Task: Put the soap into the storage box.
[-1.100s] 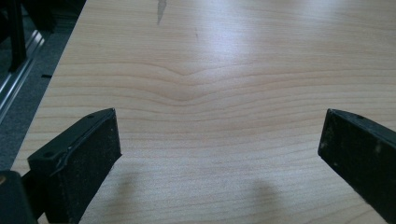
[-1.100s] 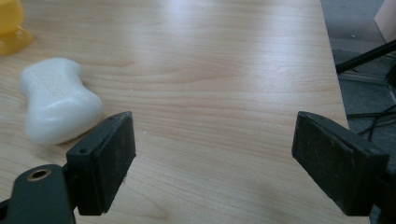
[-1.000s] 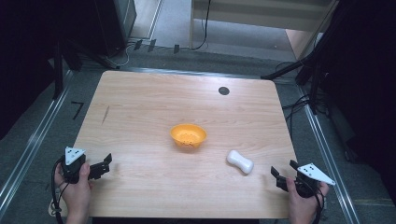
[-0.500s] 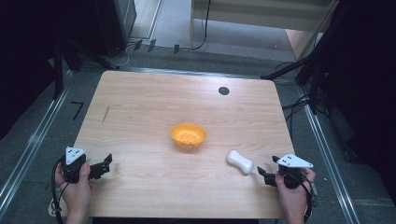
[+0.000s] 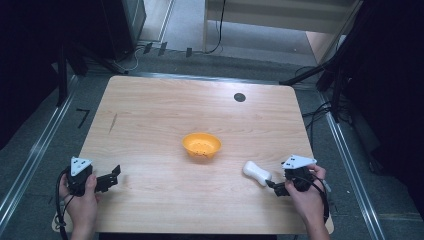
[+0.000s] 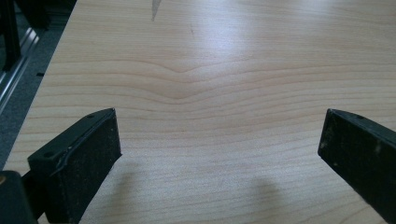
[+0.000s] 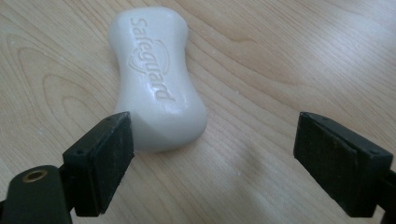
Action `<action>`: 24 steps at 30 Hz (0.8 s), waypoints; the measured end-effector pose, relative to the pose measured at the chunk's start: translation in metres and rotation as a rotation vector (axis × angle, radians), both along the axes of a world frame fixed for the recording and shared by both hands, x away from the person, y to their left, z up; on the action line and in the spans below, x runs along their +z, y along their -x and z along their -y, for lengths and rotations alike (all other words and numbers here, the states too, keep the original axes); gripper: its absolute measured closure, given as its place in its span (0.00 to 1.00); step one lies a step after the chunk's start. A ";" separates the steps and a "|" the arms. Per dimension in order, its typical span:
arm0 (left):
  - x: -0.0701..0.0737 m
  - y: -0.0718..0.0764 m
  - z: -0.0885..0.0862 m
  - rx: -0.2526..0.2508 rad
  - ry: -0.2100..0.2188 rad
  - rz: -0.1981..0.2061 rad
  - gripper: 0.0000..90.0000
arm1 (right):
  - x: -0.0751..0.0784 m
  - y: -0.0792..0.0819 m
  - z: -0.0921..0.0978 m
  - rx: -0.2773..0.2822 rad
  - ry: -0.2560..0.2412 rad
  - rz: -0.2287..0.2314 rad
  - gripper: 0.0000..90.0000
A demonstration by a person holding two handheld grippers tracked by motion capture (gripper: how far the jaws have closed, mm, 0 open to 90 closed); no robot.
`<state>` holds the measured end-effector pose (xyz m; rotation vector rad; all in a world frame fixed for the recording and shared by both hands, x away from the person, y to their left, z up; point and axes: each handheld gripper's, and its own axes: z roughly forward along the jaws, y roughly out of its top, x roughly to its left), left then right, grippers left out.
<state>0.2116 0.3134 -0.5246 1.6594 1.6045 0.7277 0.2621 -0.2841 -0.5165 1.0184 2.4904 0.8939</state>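
White soap bar (image 7: 156,84) lies on the table (image 7: 289,60), beside one jaw.

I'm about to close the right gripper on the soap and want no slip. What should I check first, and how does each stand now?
1. Right gripper open: ok.
2. Soap bar centred between the jaws: not ok, it sits by the jaw at the view's left.
3. Soap lying flat on the table: ok.
4. Orange bowl apart from the soap: ok.
5. Left gripper open, away from the soap: ok.
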 end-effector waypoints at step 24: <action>0.000 0.000 -0.001 -0.003 0.007 -0.001 0.00 | 0.003 -0.036 -0.049 0.153 0.115 -0.154 0.08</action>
